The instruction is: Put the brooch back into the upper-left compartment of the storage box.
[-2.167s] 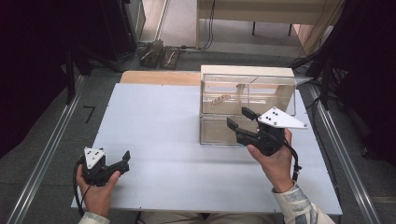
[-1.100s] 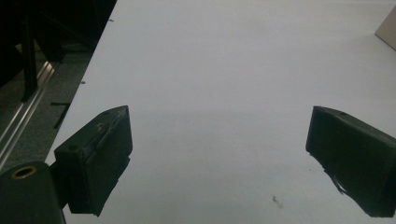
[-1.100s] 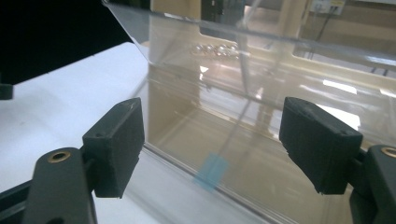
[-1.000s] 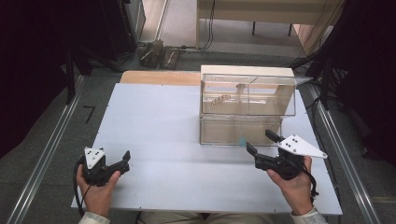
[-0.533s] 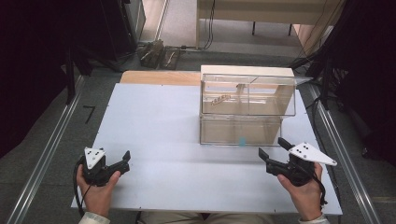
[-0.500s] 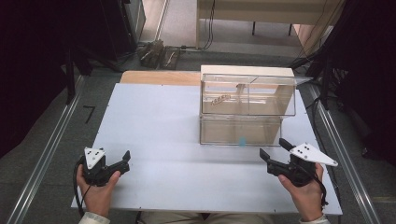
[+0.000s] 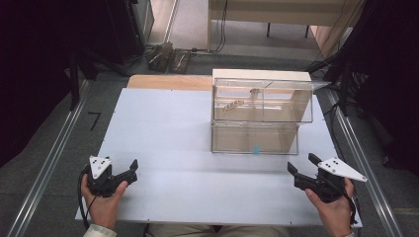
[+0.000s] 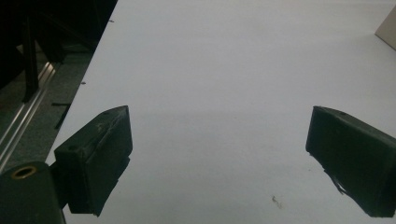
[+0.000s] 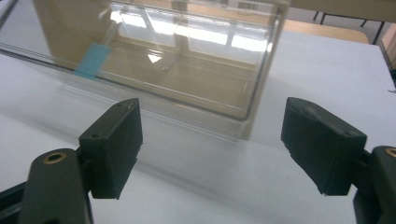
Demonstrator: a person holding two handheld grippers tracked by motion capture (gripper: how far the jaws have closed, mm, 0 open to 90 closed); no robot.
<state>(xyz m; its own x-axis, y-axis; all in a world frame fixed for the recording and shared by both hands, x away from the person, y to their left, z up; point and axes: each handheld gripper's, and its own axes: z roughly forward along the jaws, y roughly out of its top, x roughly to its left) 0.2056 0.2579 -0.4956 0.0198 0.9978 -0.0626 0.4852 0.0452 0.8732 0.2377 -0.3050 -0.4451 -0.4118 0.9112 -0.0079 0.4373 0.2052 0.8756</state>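
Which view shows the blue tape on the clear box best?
The right gripper view: the blue tape is large there, on the front wall of the clear box. The high view shows it as a small mark; the left gripper view looks along the bare table.

Your left hand (image 7: 101,200) holds the left gripper (image 7: 132,168) low at the near left, its jaws spread wide with nothing between them, pointing forward and slightly inward. Your right hand (image 7: 332,210) holds the right gripper (image 7: 302,164) at the near right, jaws likewise wide apart and empty, angled forward and to the left. Both forearms enter from the bottom edge.
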